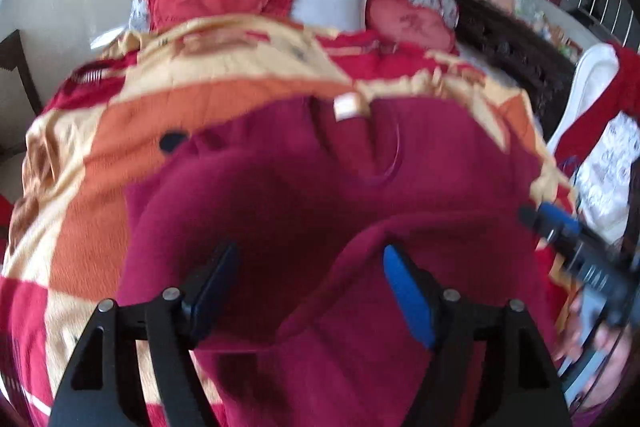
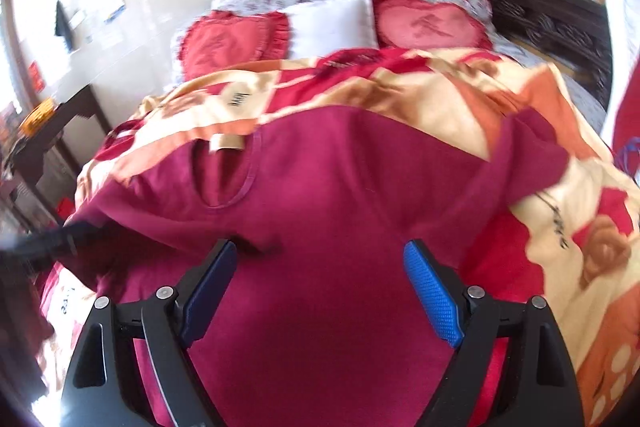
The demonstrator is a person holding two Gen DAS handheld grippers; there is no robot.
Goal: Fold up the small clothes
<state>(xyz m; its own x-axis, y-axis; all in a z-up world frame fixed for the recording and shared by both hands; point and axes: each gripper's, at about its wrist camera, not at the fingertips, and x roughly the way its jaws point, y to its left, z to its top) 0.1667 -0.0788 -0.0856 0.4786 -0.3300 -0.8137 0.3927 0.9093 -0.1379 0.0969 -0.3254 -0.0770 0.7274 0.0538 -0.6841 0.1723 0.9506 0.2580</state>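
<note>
A dark red long-sleeved top (image 1: 304, 187) lies on a patterned blanket on a bed, neckline and label away from me. It also shows in the right wrist view (image 2: 340, 187). My left gripper (image 1: 310, 255) is open just above the top, with a fold of its cloth lying against the right finger. My right gripper (image 2: 320, 255) is open over the top's body, holding nothing. The right gripper also shows at the right edge of the left wrist view (image 1: 560, 227). The left gripper shows dimly at the left edge of the right wrist view (image 2: 52, 239).
The red, orange and cream blanket (image 1: 120, 115) covers the bed. Two red heart cushions (image 2: 236, 39) and a white pillow (image 2: 332, 19) lie at the head. A dark carved wooden frame (image 2: 552, 23) stands on the right, and a dark side table (image 2: 60, 119) on the left.
</note>
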